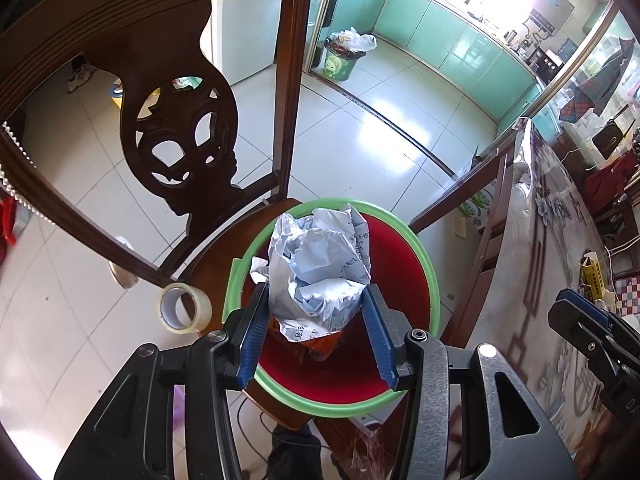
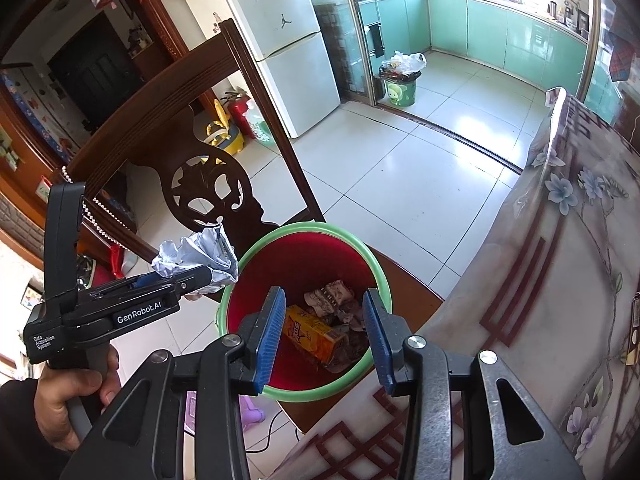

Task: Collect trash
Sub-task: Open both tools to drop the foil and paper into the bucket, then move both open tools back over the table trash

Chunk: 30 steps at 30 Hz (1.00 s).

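Gripping a crumpled white printed paper wad, left gripper holds it above the red plastic bin with green rim on the dark wooden chair. Right gripper hangs over the bin, jaws apart, empty; orange carton lies inside.

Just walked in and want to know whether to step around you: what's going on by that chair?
A person is collecting trash with a handheld gripper in each hand. The left gripper holds a crumpled paper wad at the rim of a red bin with a green rim standing on the chair seat. The right gripper hangs open and empty over the bin, where an orange carton and other scraps already lie.
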Tool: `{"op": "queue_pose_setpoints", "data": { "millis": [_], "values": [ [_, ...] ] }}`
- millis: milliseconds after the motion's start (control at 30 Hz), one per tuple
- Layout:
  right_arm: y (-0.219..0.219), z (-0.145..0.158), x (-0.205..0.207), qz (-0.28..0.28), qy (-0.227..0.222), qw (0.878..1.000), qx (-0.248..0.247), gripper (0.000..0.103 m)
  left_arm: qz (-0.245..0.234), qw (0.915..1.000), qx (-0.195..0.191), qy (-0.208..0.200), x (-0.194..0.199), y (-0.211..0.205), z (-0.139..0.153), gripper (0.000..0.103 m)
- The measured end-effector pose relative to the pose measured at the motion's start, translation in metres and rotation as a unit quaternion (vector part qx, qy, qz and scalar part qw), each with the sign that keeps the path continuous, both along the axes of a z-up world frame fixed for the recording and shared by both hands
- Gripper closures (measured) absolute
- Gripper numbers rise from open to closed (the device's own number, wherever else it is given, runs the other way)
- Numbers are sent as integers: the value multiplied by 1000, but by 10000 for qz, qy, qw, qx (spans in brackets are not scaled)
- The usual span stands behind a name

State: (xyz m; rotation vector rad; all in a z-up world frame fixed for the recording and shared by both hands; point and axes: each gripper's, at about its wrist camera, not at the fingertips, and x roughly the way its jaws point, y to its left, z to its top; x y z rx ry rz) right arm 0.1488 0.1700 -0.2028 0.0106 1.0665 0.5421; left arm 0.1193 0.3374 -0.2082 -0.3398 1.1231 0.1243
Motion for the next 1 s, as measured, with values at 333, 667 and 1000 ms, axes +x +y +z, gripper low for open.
{"op": "queue_pose_setpoints", "data": {
  "millis": [333, 667, 1000],
  "values": [
    [-57, 22, -31, -323, -218, 9992, 20, 64, -225, 9995, 42, -225, -8, -33, 19, 45],
    [-208, 41, -74, -1403, -381, 9893, -98, 60, -1203, 9899, -86, -740, -13, -140, 65, 46],
    [-451, 45, -121, -3154, -506, 9445, -771, 50, -2017, 9761, -78, -803, -22, -267, 76, 21]
  ]
}}
